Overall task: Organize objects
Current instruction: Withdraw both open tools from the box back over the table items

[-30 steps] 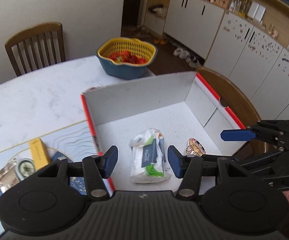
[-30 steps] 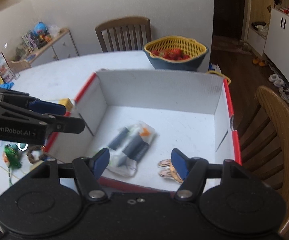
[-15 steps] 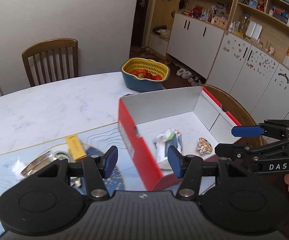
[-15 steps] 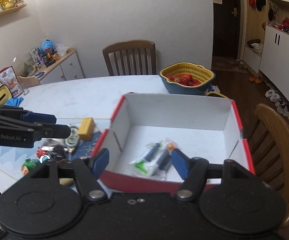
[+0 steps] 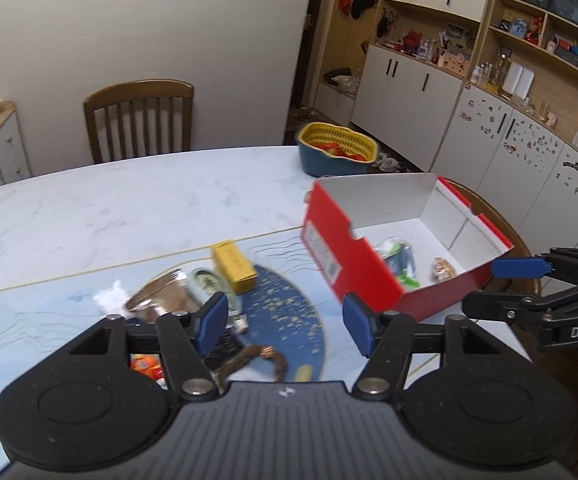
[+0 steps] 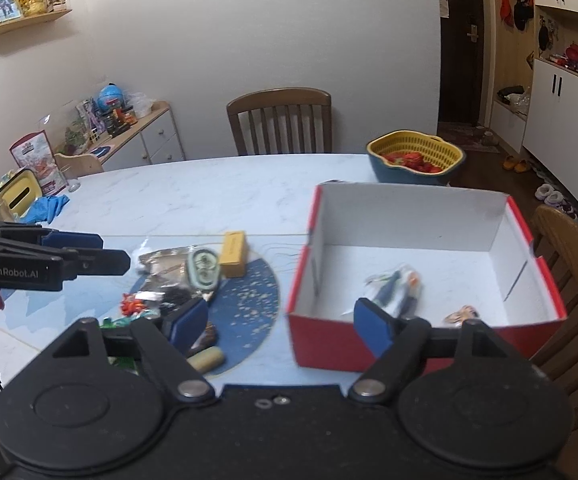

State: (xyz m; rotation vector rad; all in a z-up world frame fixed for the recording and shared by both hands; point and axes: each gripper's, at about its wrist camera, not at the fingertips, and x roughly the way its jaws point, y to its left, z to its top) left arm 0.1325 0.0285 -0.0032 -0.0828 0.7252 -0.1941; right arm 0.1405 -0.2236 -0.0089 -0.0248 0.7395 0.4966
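Both claws are up off the table here, and both are empty. The left gripper (image 5: 283,328) has its jaws spreading apart with nothing between them, only the blue mat (image 5: 289,320) showing through the gap. The right gripper (image 6: 277,330) is the same, jaws opening wider than the left's, nothing held.

Now, where's the work? The red box (image 6: 329,344) sits on the right side of the table (image 6: 193,200), open top, with a plastic packet (image 6: 397,286) and a small patterned trinket (image 6: 463,314) already lying on its white floor. What is left to tidy is the loose heap on the mat to the left of the box: a yellow block (image 6: 233,254), a pale oval tin (image 6: 204,270) just beside it, a silvery foil pouch (image 5: 161,298), a small cream-coloured roll (image 6: 207,358), and some red and green bits too blurred to name.

Here's the relation that counts: the heap lies ahead of and just below the left claw, slightly to its left, while the right claw hangs nearer the box's near-left corner. I'd say the left hand is better placed for the next pick. The yellow block (the tidiest target, I'd judge) lies with its long axis running away from the camera, so the jaws could close across its narrow sides without much wrist turn.
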